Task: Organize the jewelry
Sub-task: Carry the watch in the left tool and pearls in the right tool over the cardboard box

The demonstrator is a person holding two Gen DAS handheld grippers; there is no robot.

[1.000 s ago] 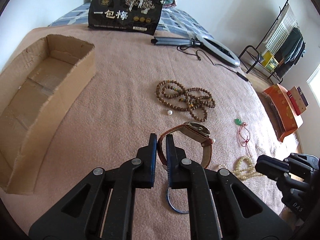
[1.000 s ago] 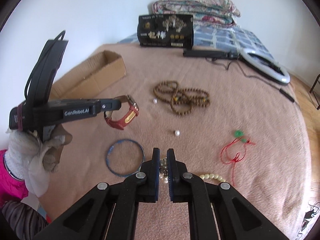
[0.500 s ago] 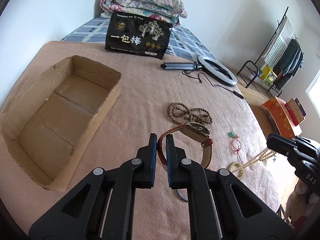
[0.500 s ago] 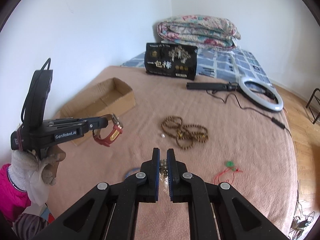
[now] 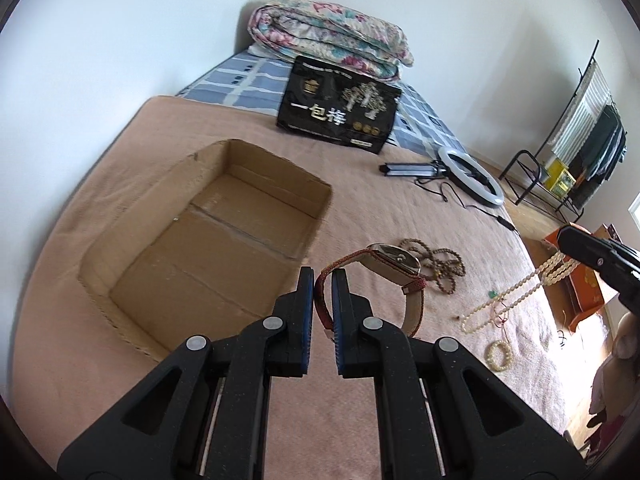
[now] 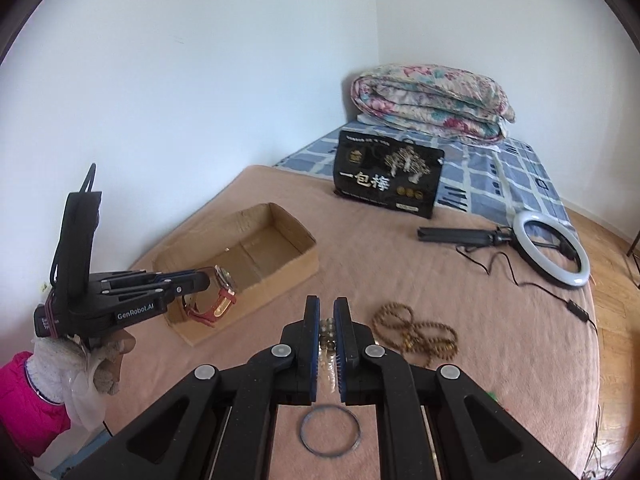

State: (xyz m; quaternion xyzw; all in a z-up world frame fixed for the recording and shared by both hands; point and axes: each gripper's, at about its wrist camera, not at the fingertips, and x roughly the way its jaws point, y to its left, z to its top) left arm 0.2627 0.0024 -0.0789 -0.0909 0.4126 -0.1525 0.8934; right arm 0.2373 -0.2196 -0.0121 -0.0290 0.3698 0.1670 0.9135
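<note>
I am holding the left gripper (image 5: 322, 280) with its jaws clenched on the red strap of the watch (image 5: 394, 266), which is hanging in the air just beside the near corner of the open cardboard box (image 5: 132, 240) on the bed (image 5: 120, 380). My right gripper (image 6: 327, 312) is gripping the pearl necklace (image 5: 520, 288), its strands dangling over the blanket. The wooden bead string (image 6: 416, 330) and blue bangle (image 6: 330, 432) are lying on the bed.
</note>
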